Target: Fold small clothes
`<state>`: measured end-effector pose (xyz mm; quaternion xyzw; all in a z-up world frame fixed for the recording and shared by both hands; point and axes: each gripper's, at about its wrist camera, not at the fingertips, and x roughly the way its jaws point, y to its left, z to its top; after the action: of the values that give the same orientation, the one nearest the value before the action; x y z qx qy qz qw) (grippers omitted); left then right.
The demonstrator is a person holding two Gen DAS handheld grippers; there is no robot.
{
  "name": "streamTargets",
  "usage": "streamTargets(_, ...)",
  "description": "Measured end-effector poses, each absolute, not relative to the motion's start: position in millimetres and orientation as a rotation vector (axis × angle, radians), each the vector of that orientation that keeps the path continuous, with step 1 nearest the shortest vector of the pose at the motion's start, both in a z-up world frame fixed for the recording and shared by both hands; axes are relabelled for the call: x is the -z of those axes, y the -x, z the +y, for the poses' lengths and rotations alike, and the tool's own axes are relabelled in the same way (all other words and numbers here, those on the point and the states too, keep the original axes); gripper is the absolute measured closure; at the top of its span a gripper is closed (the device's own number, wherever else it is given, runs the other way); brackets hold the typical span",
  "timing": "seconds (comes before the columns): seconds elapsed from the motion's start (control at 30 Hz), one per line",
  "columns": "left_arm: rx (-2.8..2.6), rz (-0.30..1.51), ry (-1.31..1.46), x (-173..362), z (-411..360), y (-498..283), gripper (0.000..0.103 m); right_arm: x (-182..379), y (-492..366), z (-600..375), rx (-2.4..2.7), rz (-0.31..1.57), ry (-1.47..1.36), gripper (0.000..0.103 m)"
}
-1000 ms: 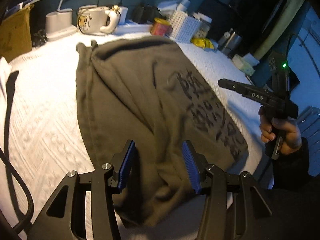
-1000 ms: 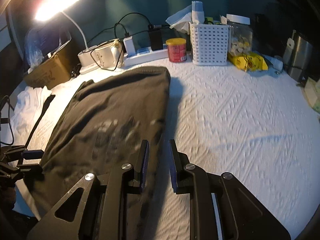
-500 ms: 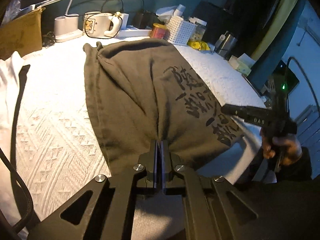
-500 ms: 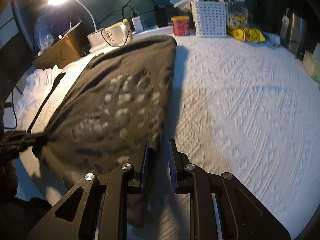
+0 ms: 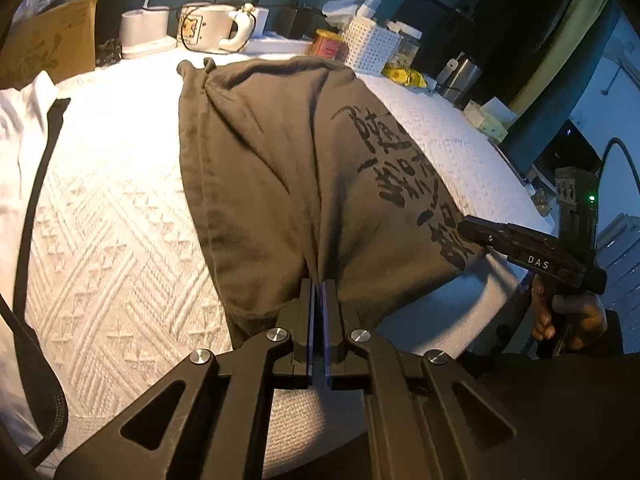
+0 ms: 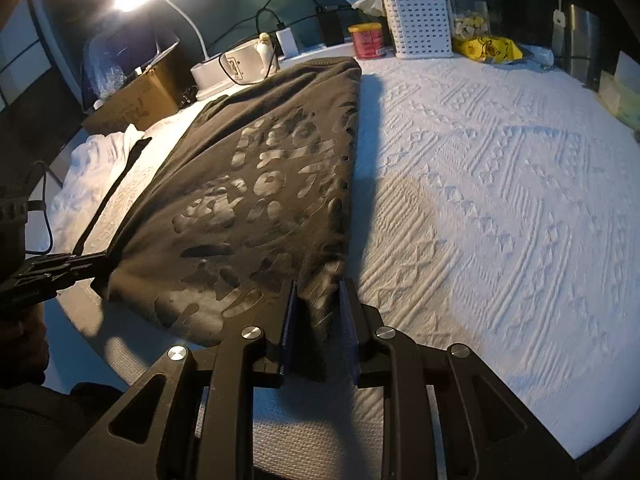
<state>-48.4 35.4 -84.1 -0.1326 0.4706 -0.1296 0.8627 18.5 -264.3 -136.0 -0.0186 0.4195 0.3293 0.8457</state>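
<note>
We see left gripper (image 5: pixel 319 292), wide open a second ago, now clamped on near hem of dark shirt (image 5: pixel 288 184), cloth bunched into pleat at jaws. Right gripper (image 6: pixel 318 300) has come down to shirt's near right corner; its jaws have just been opening, fabric between them

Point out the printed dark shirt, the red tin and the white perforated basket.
printed dark shirt (image 5: pixel 260 168), left wrist view, plain cloth left of print
red tin (image 6: pixel 366 42), right wrist view, side wall
white perforated basket (image 6: pixel 418 26), right wrist view, front wall
</note>
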Motion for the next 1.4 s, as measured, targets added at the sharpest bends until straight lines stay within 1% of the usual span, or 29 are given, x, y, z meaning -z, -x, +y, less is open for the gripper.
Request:
streamTargets(0.1,0.271,0.99,0.282,85.0,35.4,49.4,0.1,136.8,-10.5,-262.8,-0.696,0.861,0.048,0.081)
streamTargets(0.13,0.272,0.992,0.283,85.0,35.7,49.1,0.1,136.6,-9.0,-262.5,-0.697,0.86,0.048,0.091)
streamTargets(0.2,0.273,0.994,0.28,85.3,36.2,48.4,0.099,136.7,-4.6,-261.6,-0.7,0.852,0.059,0.094)
streamTargets(0.47,0.331,1.023,0.272,84.5,26.4,40.8,0.098,134.0,8.1,-274.5,-0.636,0.832,0.094,0.098)
streamTargets(0.63,0.391,1.051,0.25,85.1,8.3,39.6,0.092,123.1,12.8,-295.5,-0.585,0.818,0.118,0.098)
streamTargets(0.73,0.403,1.057,0.231,80.1,1.0,38.4,0.085,129.6,16.3,-303.1,-0.574,0.841,0.126,0.098)
streamTargets(0.8,0.405,1.049,0.22,73.7,-0.5,36.4,0.076,135.8,20.0,-306.4,-0.573,0.856,0.118,0.098)
streamTargets(0.83,0.402,1.042,0.218,71.0,0.0,35.5,0.074,136.0,22.3,-307.6,-0.574,0.853,0.111,0.098)
streamTargets(0.87,0.39,1.032,0.215,67.5,1.3,33.6,0.066,135.7,24.0,-307.5,-0.575,0.854,0.113,0.098)
streamTargets(0.9,0.379,1.024,0.213,65.8,2.7,32.3,0.056,135.4,24.8,-307.4,-0.577,0.855,0.119,0.098)
streamTargets(0.97,0.354,1.002,0.213,61.5,8.2,25.9,0.047,134.5,23.7,-309.9,-0.575,0.865,0.104,0.098)
streamTargets(1.07,0.311,0.993,0.204,59.5,15.2,10.6,0.047,133.1,20.9,-313.5,-0.59,0.888,0.084,0.098)
streamTargets(1.2,0.274,0.999,0.196,62.8,21.3,-8.3,0.047,126.0,17.0,-313.1,-0.588,0.889,0.09,0.09)
streamTargets(1.4,0.263,0.995,0.198,66.2,20.0,-32.3,0.047,117.3,3.7,-314.9,-0.592,0.874,0.081,0.09)
